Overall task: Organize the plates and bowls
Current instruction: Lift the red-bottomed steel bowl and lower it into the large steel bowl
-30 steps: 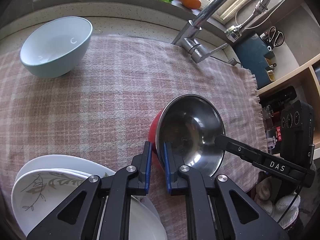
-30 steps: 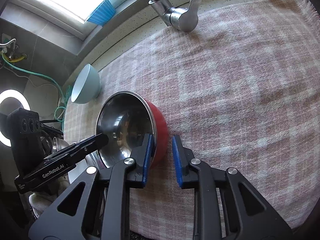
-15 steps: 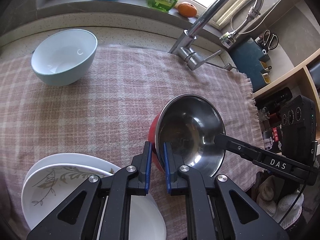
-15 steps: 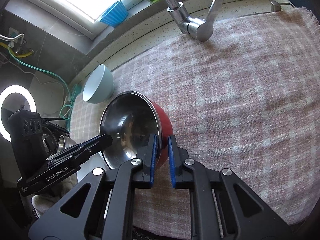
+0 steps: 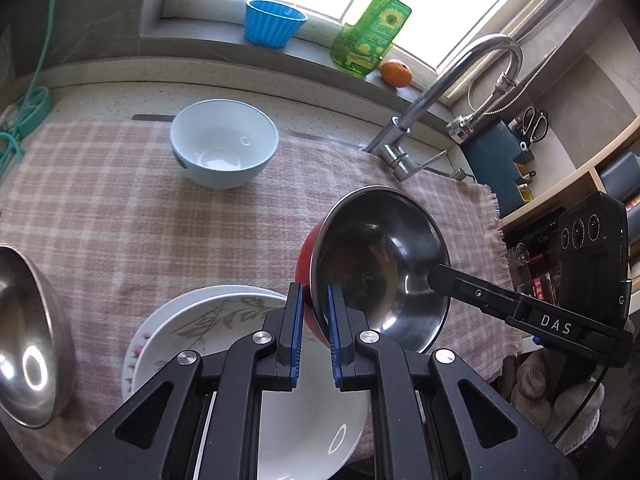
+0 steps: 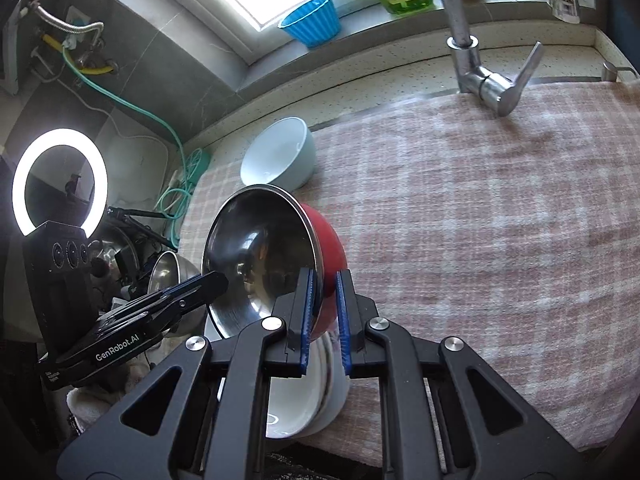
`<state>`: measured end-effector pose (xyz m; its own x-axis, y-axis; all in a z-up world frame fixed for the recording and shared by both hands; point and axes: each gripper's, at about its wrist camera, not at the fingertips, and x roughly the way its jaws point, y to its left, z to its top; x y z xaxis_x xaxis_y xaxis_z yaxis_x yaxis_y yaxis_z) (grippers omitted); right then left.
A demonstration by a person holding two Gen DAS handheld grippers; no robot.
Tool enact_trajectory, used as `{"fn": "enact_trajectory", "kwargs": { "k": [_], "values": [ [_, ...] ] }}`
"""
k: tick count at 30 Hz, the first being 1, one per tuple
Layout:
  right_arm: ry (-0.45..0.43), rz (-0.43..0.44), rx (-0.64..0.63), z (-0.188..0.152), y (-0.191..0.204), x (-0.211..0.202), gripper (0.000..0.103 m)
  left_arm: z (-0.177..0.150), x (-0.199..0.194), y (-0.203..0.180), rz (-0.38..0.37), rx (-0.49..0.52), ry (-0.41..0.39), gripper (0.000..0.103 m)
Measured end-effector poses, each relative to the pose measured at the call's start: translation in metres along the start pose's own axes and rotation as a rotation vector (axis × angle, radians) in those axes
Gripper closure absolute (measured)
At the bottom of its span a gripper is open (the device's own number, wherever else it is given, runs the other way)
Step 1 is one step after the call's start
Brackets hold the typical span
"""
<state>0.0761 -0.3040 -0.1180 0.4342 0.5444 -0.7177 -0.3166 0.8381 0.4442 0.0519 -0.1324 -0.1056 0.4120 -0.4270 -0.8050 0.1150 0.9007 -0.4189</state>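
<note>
Just ahead of the left gripper (image 5: 313, 330), its fingers hide the near rim of the red bowl (image 5: 306, 264), and below them the stack of plates (image 5: 192, 320) is covered in the middle and cut off at the bottom edge. To that gripper's left, a steel bowl (image 5: 28, 340) is cut by the picture's side. In the right wrist view the right gripper (image 6: 323, 316) hides most of the plates (image 6: 316, 412), and the clutter far to its left is too dark to identify.

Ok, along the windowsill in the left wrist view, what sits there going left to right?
Blue fluted plastic cup → green dish soap bottle with a pump top → small orange fruit.
</note>
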Motion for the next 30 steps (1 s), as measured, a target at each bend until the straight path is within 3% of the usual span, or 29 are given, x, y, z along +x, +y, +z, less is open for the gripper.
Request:
{"fn": "enact_trajectory", "kwargs": {
  "k": [19, 30],
  "values": [
    [0.09, 0.125, -0.195, -0.008, 0.137, 0.056, 0.091, -0.03, -0.094, 0.098, 0.093, -0.184, -0.129, 0.093],
    [0.172, 0.163, -0.271, -0.02, 0.195, 0.107, 0.091, -0.049, -0.129, 0.154, 0.156, -0.284, -0.166, 0.093]
  ]
}}
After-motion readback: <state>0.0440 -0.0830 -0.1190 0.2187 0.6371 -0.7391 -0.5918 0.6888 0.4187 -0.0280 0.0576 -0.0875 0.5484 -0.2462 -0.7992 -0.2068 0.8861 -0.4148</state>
